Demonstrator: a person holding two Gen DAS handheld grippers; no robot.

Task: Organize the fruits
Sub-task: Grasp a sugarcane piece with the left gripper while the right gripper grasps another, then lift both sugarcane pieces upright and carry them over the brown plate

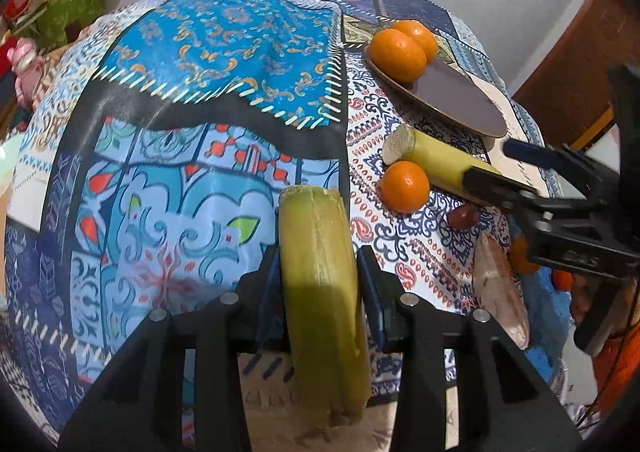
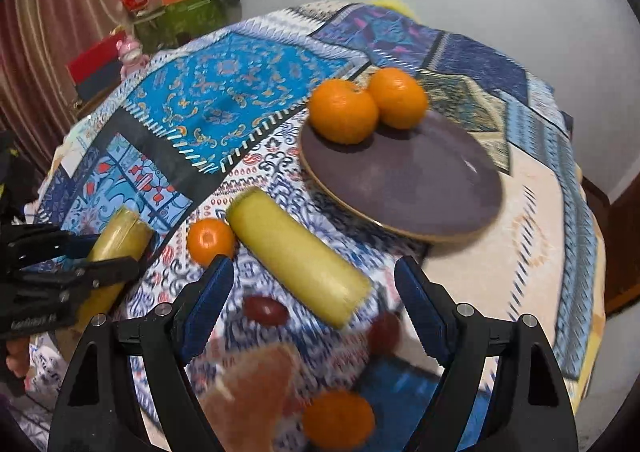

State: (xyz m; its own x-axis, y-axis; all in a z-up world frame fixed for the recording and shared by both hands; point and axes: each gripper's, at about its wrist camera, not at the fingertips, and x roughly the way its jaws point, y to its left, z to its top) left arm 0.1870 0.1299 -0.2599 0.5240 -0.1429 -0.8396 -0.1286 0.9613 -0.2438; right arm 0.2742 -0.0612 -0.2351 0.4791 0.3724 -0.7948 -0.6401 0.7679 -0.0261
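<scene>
With my left gripper (image 1: 320,276) clenched on one sugarcane piece (image 1: 320,292) and my right gripper (image 2: 314,304) spread wide over the second piece (image 2: 298,260), I risk nudging the loose orange (image 2: 210,240) across the patterned worktop cloth (image 2: 240,108), short of the plate (image 2: 420,188), clutter behind.

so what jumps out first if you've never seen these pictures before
The left gripper is clamped on a yellow-green sugarcane piece above the loud blue patchwork tablecloth. Two bright oranges sit at the far edge of a round dark purple plate. The open right gripper hovers over a second yellow-green cane piece.
</scene>
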